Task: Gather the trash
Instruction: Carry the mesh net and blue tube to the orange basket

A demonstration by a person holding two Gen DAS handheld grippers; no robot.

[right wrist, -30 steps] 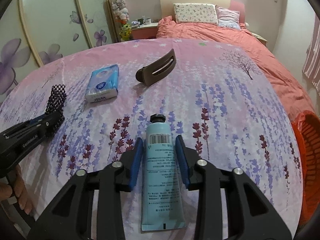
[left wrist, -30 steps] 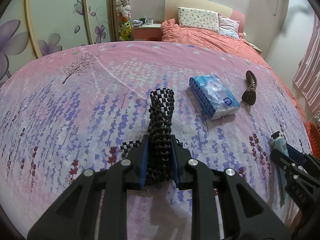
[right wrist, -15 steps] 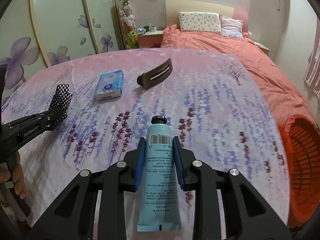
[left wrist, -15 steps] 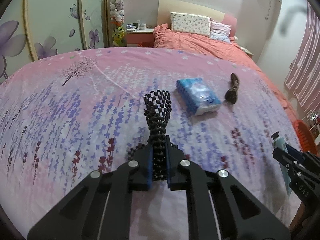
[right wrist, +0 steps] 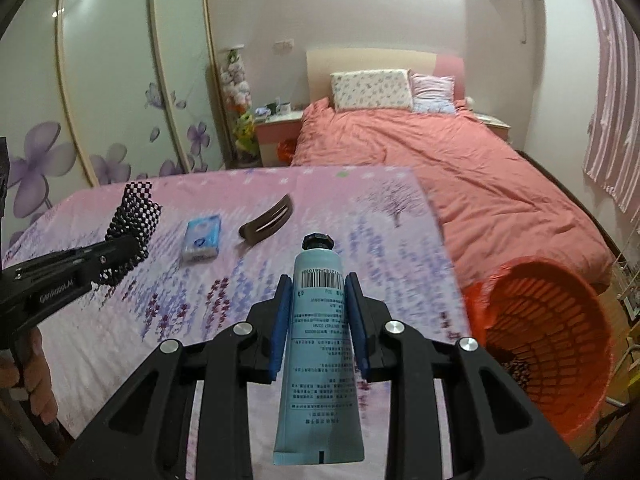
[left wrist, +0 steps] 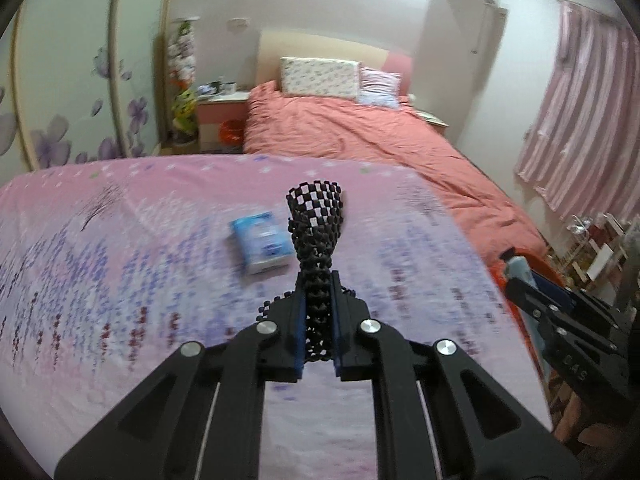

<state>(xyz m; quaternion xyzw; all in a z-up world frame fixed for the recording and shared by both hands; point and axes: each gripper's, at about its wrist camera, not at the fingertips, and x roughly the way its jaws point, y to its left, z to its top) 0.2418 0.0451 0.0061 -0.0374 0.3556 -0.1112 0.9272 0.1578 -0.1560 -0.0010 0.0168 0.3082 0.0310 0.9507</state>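
I have the blue tube [right wrist: 320, 344] clamped in my right gripper [right wrist: 318, 320] and the black mesh piece [left wrist: 317, 248] pinched in my left gripper [left wrist: 317, 332], both above the floral bedspread [right wrist: 200, 320], neither yet in the orange basket [right wrist: 560, 408], while the tissue pack [right wrist: 202, 236] and brown hair clip [right wrist: 266, 222] lie uncollected.
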